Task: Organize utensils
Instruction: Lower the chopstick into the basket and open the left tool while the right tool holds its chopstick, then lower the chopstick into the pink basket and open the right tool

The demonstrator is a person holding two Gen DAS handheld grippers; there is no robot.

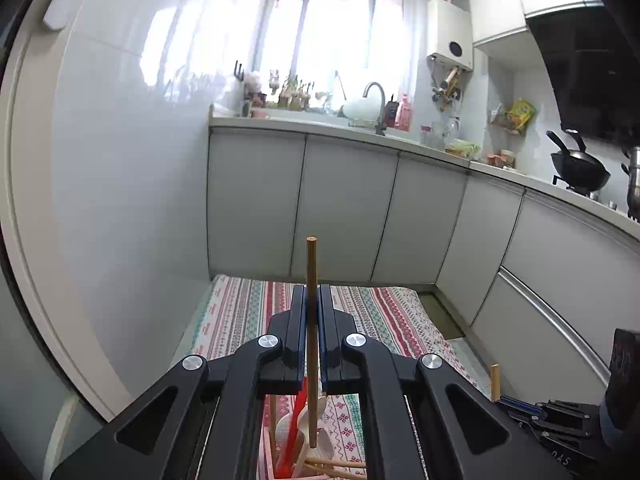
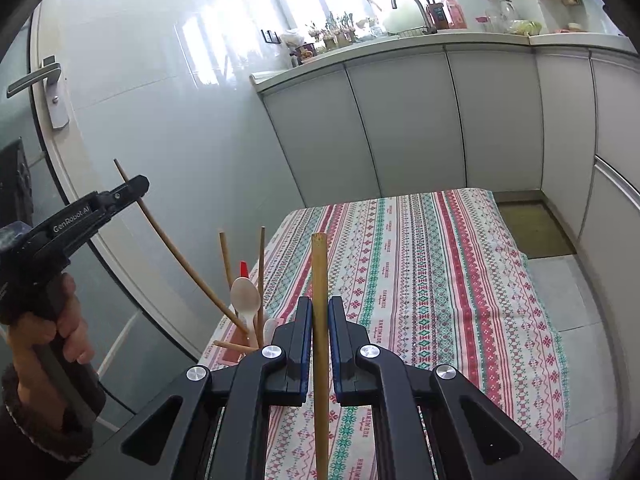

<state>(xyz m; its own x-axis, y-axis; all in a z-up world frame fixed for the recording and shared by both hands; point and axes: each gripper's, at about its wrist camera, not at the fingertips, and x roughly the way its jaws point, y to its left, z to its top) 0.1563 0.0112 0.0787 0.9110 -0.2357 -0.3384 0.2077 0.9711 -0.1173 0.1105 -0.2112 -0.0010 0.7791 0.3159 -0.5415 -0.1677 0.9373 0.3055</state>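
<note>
1. My right claw is clamped narrow on a thick wooden chopstick, which stands upright between the pads and pokes up past them.
2. My left claw is likewise closed tight on a thinner brown chopstick, held upright; in the right view that stick slants down toward the holder.
3. My left hand wraps the black grip at the table's left edge.
4. Just below my left claw sits the pink utensil holder, with a white plastic spoon, a red utensil and several more chopsticks standing or leaning in it.
5. The holder rests near the left corner of the table with its striped patterned cloth.
6. Beyond stand grey cabinets, then the counter with a sink tap under the bright window.
</note>
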